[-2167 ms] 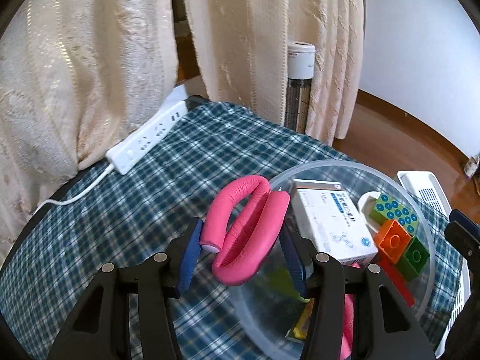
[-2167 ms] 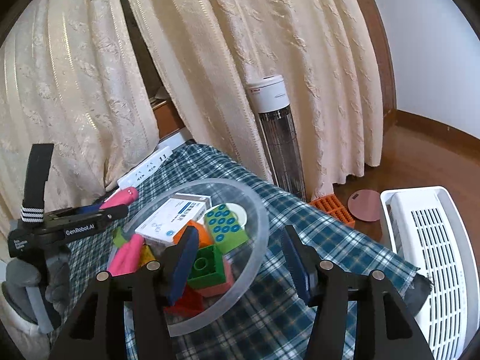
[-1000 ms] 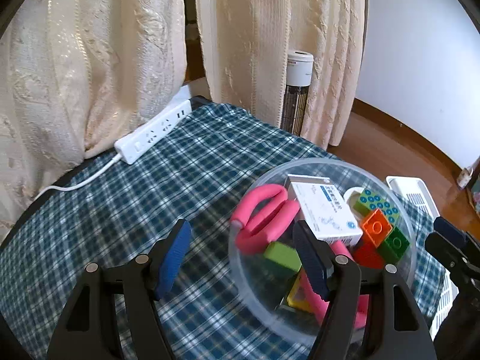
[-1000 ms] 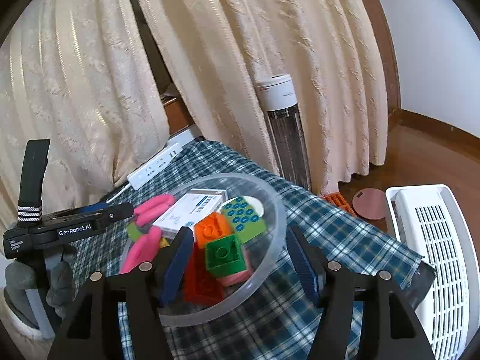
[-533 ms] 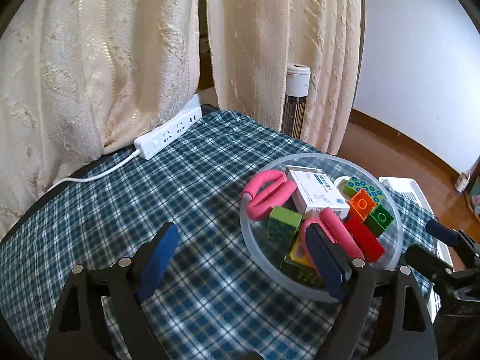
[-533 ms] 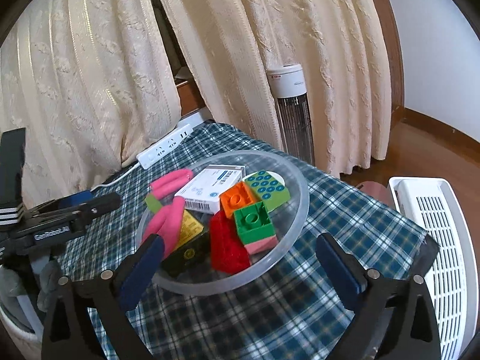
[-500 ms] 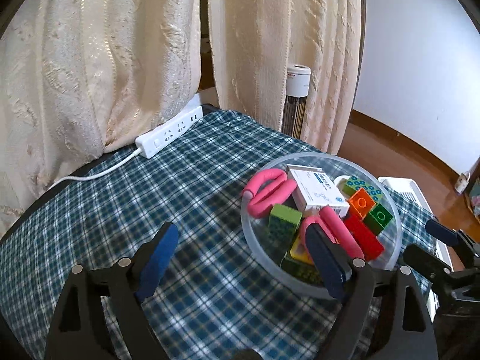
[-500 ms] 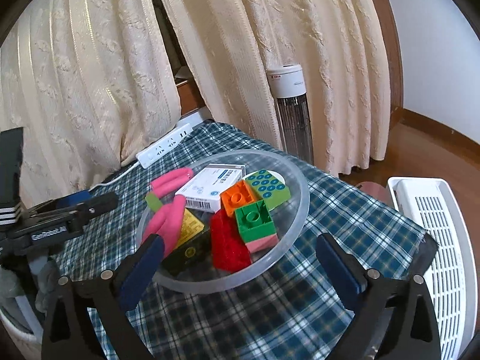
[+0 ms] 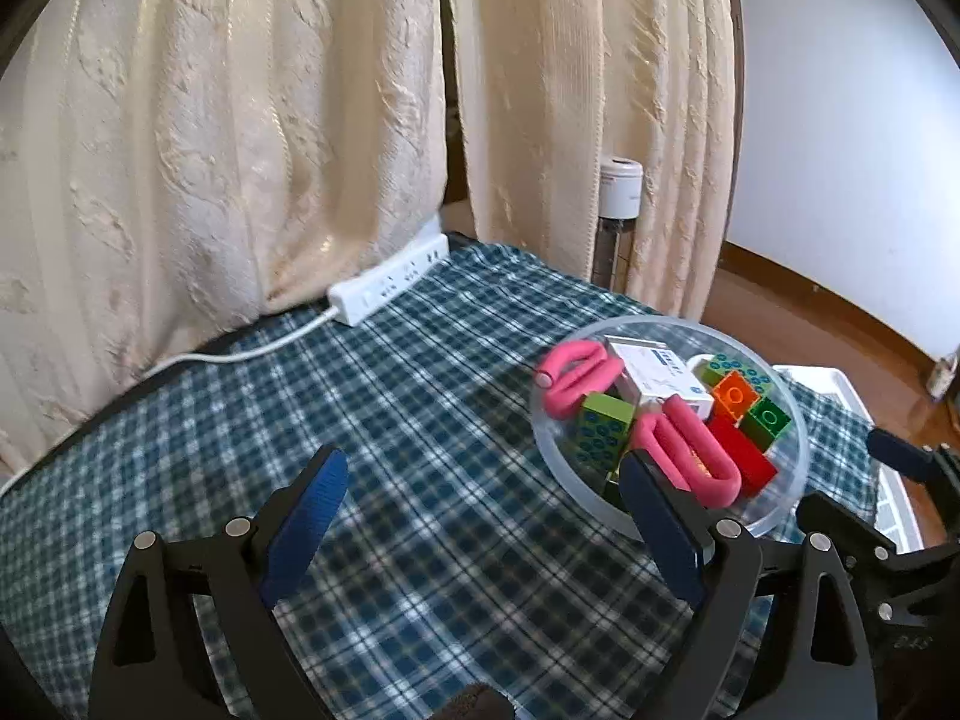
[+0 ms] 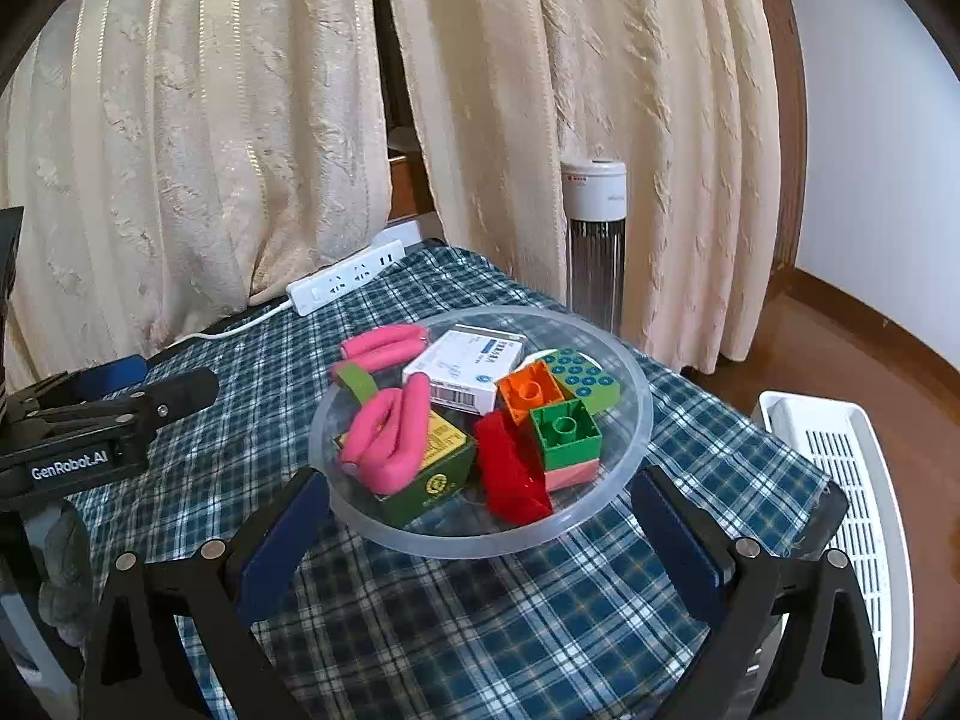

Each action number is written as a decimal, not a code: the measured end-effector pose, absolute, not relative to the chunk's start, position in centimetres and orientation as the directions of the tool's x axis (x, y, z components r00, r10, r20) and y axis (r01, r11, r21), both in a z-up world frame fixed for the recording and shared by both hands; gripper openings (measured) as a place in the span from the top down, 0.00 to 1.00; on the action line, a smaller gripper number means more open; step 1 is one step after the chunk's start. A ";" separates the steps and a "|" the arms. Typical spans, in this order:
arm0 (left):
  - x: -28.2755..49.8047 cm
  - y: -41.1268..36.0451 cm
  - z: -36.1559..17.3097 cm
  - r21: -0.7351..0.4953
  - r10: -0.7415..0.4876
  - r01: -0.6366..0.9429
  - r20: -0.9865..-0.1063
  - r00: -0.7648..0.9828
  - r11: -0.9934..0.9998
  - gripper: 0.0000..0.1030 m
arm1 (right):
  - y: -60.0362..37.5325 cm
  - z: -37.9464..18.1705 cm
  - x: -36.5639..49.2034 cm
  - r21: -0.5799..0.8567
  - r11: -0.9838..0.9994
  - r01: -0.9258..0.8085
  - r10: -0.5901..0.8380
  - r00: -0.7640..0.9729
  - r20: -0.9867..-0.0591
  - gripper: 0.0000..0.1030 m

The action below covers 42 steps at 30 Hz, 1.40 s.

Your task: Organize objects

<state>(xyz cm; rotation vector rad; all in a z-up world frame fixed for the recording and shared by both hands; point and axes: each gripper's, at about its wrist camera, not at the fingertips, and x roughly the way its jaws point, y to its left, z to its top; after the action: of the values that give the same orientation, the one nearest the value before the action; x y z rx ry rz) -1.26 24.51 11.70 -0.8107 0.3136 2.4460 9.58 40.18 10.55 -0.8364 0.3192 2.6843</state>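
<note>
At the far left of the right wrist view, the left claw (image 10: 144, 381) hangs over the plaid-covered table (image 10: 480, 612); its jaws have just been opening and stand spread with nothing between them, as the left wrist view shows, where only bare cloth lies between its blue pads (image 9: 309, 507). Behind it, at the table's back edge against the cream curtains (image 10: 198, 138), lies a white power strip (image 10: 345, 282) with its cord trailing off to the left. Right of centre sits the clear plastic bowl (image 10: 639, 438) on the table, holding the gathered things: a pink looped grip (image 10: 387, 438) resting on a green and yellow box (image 10: 435, 468), a second pink looped grip (image 10: 384, 348) behind it near the back rim, a white medicine box (image 10: 465, 369) in the middle, then a red brick (image 10: 513, 468), an orange brick (image 10: 531, 390), a green brick (image 10: 564, 429) on a pink one, and a green block with blue dots (image 10: 582, 375) at the right. The right claw (image 10: 480, 516) is released too, its jaws having just been opening; they stand wide apart on either side of the bowl's near rim, touching nothing. Beyond the bowl a white tower heater (image 10: 594, 240) stands by the curtains, and a white slotted tray (image 10: 840, 480) lies off the table's right edge.
</note>
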 end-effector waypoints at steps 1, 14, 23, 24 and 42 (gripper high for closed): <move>-1.1 24.5 11.8 0.054 0.418 -0.559 -0.604 -0.678 -0.828 0.10 | 39.9 10.7 9.6 0.108 -0.927 -0.358 0.234 -0.781 -0.580 0.00; 0.4 24.8 12.1 0.091 0.392 -0.548 -0.603 -0.695 -0.832 0.10 | 38.6 11.2 10.3 0.008 -0.923 -0.385 0.315 -0.767 -0.559 0.00; 0.8 25.1 11.6 0.051 0.420 -0.577 -0.635 -0.649 -0.815 0.10 | 38.8 10.7 10.4 0.006 -0.924 -0.382 0.310 -0.759 -0.572 0.00; 0.9 25.1 11.6 0.050 0.420 -0.578 -0.637 -0.647 -0.814 0.10 | 38.8 10.7 10.4 0.006 -0.924 -0.383 0.310 -0.758 -0.574 0.00; 0.9 25.5 10.8 0.063 0.419 -0.598 -0.655 -0.629 -0.799 0.05 | 39.3 10.0 10.2 0.022 -0.922 -0.388 0.299 -0.745 -0.596 0.00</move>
<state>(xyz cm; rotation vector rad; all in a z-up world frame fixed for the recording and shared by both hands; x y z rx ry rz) 0.87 25.47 10.81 -0.8638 0.3704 2.3846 10.17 39.25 9.97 -0.8611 0.2040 2.6258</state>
